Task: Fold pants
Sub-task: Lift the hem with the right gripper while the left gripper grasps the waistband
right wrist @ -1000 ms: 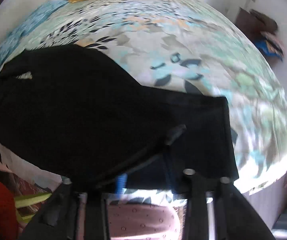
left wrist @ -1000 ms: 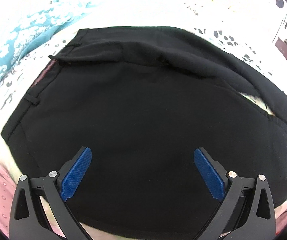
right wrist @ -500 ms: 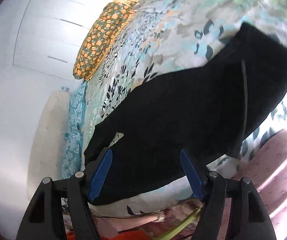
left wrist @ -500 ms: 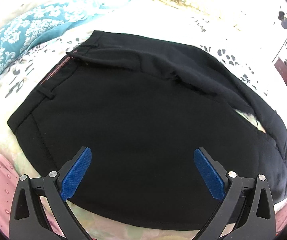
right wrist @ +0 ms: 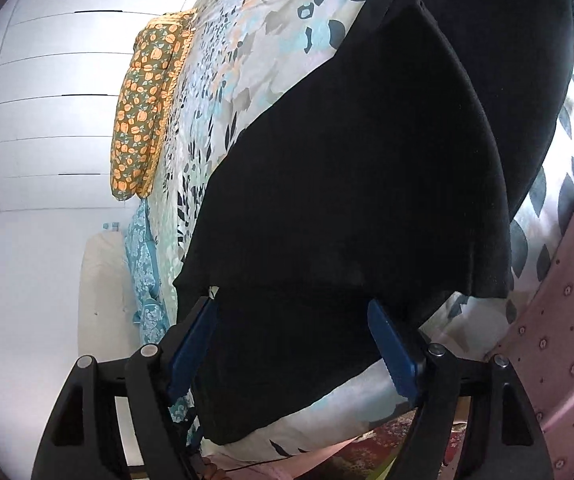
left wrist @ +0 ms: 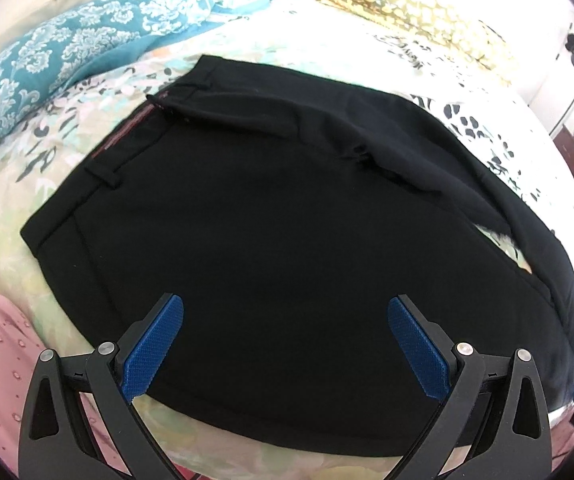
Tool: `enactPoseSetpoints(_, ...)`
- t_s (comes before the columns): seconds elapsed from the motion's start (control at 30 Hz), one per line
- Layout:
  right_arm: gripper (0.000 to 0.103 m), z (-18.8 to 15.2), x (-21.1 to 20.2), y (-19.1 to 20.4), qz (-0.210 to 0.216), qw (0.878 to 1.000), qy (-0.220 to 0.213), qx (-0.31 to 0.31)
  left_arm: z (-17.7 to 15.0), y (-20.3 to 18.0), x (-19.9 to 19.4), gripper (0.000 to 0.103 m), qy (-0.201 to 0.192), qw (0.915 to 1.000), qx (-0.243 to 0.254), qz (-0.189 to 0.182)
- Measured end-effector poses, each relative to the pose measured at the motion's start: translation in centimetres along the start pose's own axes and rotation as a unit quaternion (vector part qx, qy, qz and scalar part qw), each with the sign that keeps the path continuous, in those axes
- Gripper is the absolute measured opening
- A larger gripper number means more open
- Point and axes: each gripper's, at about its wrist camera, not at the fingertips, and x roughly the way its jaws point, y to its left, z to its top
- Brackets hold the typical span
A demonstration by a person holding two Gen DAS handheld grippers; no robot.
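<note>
Black pants (left wrist: 271,216) lie flat on a floral bedsheet, waistband (left wrist: 127,136) at the left with a red inner strip showing, legs running right. My left gripper (left wrist: 285,340) is open and empty, hovering above the near edge of the seat part. In the right wrist view the pants (right wrist: 367,184) show a leg end folded over the other layer. My right gripper (right wrist: 293,344) is open, its blue pads either side of the near pants edge, holding nothing.
A teal patterned pillow (left wrist: 59,64) lies at the back left of the bed. An orange floral pillow (right wrist: 143,100) lies at the bed's far end by a white wardrobe (right wrist: 47,112). Pink dotted clothing (right wrist: 567,340) is at the near edge.
My right gripper has opened and let go of the pants leg, then swung round to face along the bed. My left gripper has drawn back a little, staying open.
</note>
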Motion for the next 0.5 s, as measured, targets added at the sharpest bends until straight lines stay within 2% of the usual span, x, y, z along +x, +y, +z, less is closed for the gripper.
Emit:
enactPoseSetpoints(0.13, 0.078, 1.2, -1.6, 0.3, -0.011, 0.995, -0.099, -0.009, -0.3, -0.6, -0.2, 0.102, -0.004, 0.9997, 0.023, 0.006)
enactPoseSetpoints(0.27, 0.074, 2.1, -2.0, -0.4, -0.006, 0.993, -0.117, 0.006, -0.3, -0.2, -0.5, 0.102, -0.006, 0.9998, 0.02, 0.007)
enactPoseSetpoints(0.37, 0.044, 2.4, -2.4, -0.3, -0.023, 0.992, -0.126, -0.014, -0.2, 0.3, 0.1, 0.102, 0.005, 1.0, 0.004, 0.008)
enactPoseSetpoints(0.43, 0.011, 2.5, -3.0, 0.0, -0.045, 0.99, -0.131, -0.035, -0.3, 0.3, 0.4, 0.102, 0.011, 0.9999, 0.001, 0.008)
enactPoseSetpoints(0.5, 0.007, 2.7, -3.5, 1.1, -0.057, 0.987, -0.131, -0.076, -0.3, 0.2, 0.7, 0.102, 0.016, 0.9998, 0.004, 0.008)
